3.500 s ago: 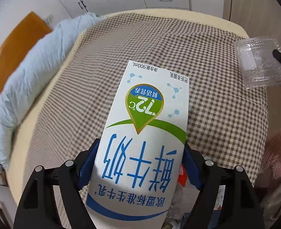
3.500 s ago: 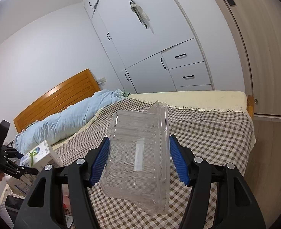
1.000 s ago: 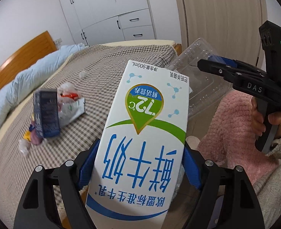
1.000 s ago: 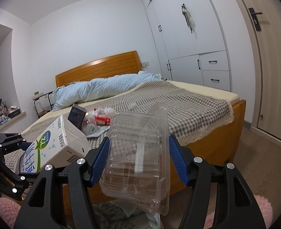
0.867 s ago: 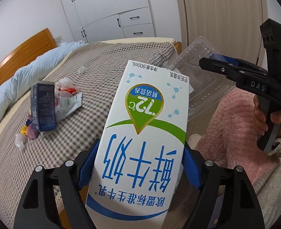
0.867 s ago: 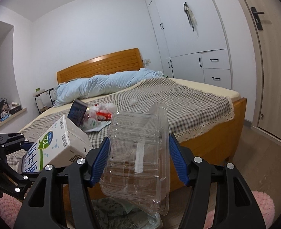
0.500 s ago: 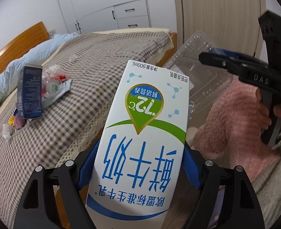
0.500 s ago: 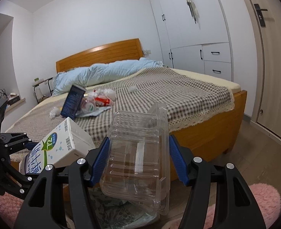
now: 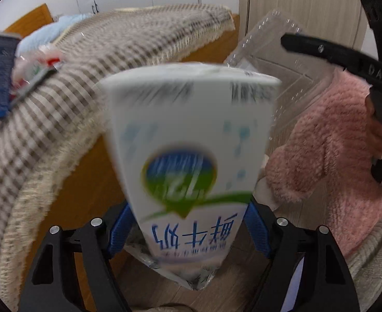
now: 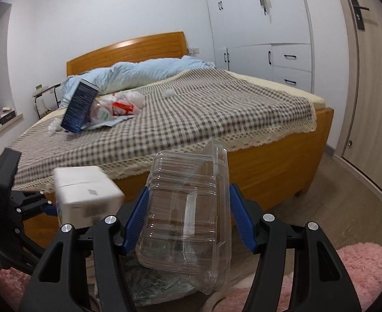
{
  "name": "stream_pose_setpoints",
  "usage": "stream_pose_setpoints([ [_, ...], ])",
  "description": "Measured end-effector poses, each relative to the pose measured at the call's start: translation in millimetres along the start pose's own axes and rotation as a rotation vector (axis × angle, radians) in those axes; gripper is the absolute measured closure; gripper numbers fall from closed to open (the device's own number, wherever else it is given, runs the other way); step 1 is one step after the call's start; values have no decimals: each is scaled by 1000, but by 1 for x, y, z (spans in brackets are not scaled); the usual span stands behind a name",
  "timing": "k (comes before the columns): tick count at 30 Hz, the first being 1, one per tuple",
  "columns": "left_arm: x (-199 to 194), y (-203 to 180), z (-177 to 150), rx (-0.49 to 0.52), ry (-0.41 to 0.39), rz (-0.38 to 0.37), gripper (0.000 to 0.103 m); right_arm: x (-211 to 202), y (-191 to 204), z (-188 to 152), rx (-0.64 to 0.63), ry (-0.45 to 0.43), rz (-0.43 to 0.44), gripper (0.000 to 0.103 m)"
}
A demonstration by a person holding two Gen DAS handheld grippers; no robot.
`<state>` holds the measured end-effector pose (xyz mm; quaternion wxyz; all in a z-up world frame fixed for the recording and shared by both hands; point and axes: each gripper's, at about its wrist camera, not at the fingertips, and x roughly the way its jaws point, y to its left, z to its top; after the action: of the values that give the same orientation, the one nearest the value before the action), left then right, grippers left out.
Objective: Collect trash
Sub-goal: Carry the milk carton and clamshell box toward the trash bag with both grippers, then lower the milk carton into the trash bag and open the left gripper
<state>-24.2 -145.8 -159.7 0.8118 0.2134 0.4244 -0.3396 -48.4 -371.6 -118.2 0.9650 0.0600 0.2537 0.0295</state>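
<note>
Left gripper (image 9: 188, 230): jaws just closing, milk carton (image 9: 191, 156) between; grip unclear. Right gripper (image 10: 188, 223) clamps plastic box (image 10: 188, 218). We judge both light, crushable; hold flat sides.

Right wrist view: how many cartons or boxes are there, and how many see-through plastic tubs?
Cartons and boxes: 2 (milk carton, dark blue box)
See-through tubs: 1 (clear clamshell tub)
Total: 3

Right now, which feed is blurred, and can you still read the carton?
Left wrist view: milk carton and checked bedspread smeared by motion blur, print barely legible. Right wrist view: clear clamshell sharp, only the milk carton blurs; fisheye bends the door.
</note>
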Motion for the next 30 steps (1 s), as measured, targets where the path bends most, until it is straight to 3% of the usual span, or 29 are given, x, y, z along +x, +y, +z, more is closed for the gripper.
stream_pose_setpoints([
  [7,39,5,-7,27,68,-28,32,21,-19,-11,38,48,-53,43],
  [14,86,10,-10,106,253,3,32,35,-33,-13,72,67,-85,43],
  [20,140,-2,-10,250,445,17,32,41,-46,-15,108,72,-105,43],
  [25,203,-14,-21,385,627,48,32,47,-53,-17,126,83,-116,43],
  [30,256,-22,-36,471,726,63,32,54,-65,-19,143,100,-128,43],
])
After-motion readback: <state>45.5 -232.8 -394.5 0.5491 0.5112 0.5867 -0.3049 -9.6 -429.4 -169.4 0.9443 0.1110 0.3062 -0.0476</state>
